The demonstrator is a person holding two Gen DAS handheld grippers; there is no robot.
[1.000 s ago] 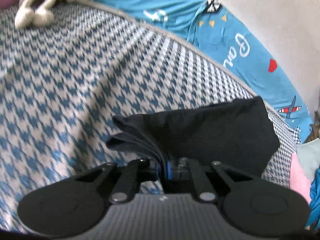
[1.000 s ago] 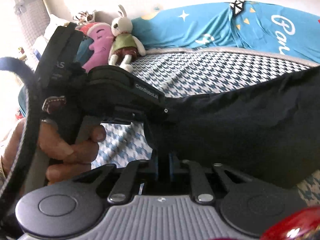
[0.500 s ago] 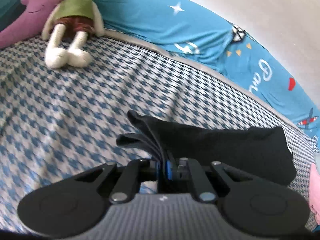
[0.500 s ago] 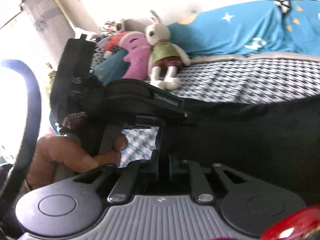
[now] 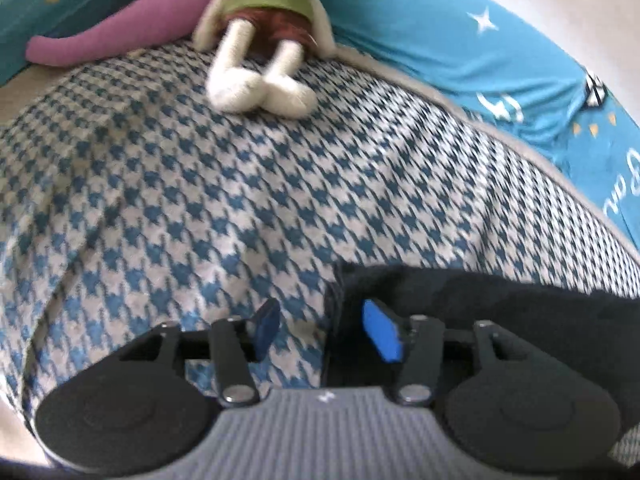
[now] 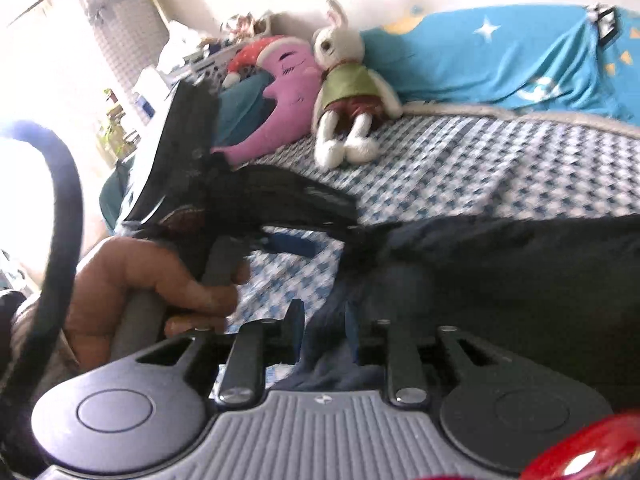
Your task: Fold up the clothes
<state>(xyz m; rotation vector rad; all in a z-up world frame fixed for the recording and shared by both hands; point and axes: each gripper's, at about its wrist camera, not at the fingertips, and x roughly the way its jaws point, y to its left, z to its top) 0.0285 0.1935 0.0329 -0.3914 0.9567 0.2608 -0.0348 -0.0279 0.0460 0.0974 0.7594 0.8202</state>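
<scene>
My left wrist camera looks steeply down, close over the checked bedspread (image 5: 248, 184). My right wrist camera looks more level across the bed, toward my left hand (image 6: 132, 288). Both see the toy rabbit (image 5: 260, 44) and the blue sheet (image 6: 500, 60)

Two grippers showing over houndstooth bed cover (image 5: 240, 208): left gripper (image 5: 326, 330), right gripper (image 6: 322, 330). One hand (image 6: 132, 292) gripping handle at cover's near left edge. One dark garment (image 6: 520, 280) lying on cover, near side. One plush rabbit (image 6: 348, 84) sitting at cover's far edge. One purple plush cushion (image 6: 284, 92) leaning just left of rabbit. One blue printed sheet (image 6: 500, 64) bunching along cover's far side. One red object (image 6: 580, 452), blurred, showing at near right corner.
</scene>
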